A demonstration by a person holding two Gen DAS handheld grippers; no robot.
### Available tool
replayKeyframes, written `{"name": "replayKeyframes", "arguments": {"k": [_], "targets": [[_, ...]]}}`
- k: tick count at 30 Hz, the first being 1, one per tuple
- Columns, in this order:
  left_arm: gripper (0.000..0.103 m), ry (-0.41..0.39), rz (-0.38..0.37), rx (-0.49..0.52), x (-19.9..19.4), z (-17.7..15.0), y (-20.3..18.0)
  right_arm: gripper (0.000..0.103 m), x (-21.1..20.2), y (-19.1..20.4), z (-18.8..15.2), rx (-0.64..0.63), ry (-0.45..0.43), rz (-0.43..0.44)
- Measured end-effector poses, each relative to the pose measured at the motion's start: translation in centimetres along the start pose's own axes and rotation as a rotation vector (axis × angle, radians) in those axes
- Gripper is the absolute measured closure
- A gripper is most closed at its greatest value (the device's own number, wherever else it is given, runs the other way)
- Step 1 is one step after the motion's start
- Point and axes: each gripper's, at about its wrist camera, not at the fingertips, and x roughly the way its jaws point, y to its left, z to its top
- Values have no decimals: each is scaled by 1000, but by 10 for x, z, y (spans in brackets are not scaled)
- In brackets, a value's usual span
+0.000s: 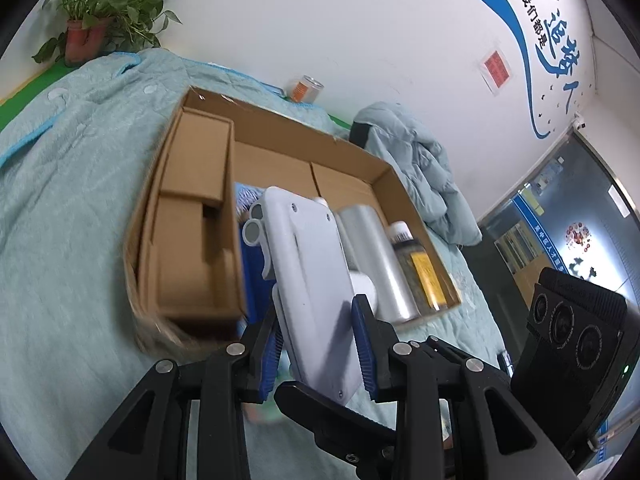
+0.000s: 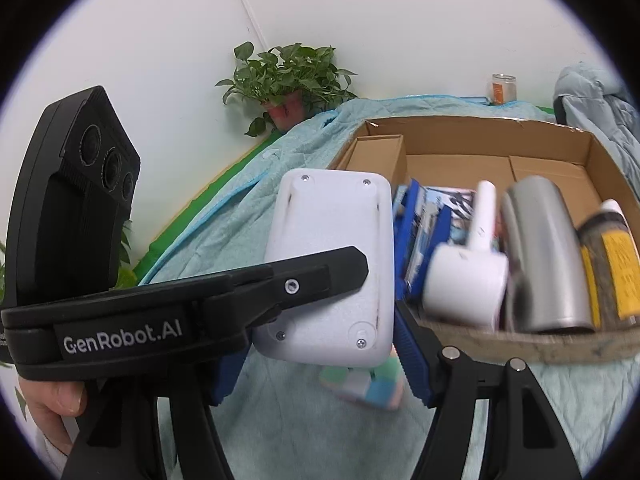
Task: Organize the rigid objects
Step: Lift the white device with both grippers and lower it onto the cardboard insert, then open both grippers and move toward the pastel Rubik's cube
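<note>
Left gripper (image 1: 318, 344) clamps white plastic device (image 1: 308, 276) above cardboard box (image 1: 256, 128); right gripper (image 2: 320, 364) open, empty; next: lower into free slot

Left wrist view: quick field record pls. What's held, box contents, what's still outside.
left gripper: shut on white plastic device
device position: above the box's near edge, tilted
cardboard box: open, on teal blanket
in box: silver can, dark bottle with yellow label, white scoop, small carton
outside box: pastel cube on blanket
right gripper: open, holding nothing
</note>
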Motion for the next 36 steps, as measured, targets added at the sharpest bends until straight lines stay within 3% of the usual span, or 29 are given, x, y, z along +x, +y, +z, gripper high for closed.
{"name": "replayKeyframes", "arguments": {"k": [4,11,17,20,21,22,23,25,26,29,31,34,36], "targets": [[72,5,15,-15,7,32,25,36,23,-1,27,23,37,17],[72,88,44,-58,36,79,75,36,78,-5,60,78,118,40],[70,152,17,-77,62,96,100,35,108,-15,74,134,169,33],[53,141,117,-51,62,98,100,31,104,-19,71,147,158,34],[42,114,118,-44,56,99,99,23,97,-18,69,133,133,25],[37,89,105,-40,49,99,97,18,87,-17,67,121,104,13],[32,59,107,-33,40,98,95,18,72,-17,64,120,61,9],[9,-41,167,11,15,87,82,15,43,-19,54,120,-17,25],[3,-83,205,38,5,80,75,13,34,-20,49,116,-43,12],[0,-183,315,142,-19,45,50,10,10,-24,21,67,-100,-152],[0,-210,331,190,-26,16,35,10,6,-26,-2,22,-76,-243],[0,-191,348,185,-23,-23,19,10,3,-30,-47,2,-12,-274],[0,-161,301,158,-15,-46,11,10,1,-31,-68,10,11,-251]]}}
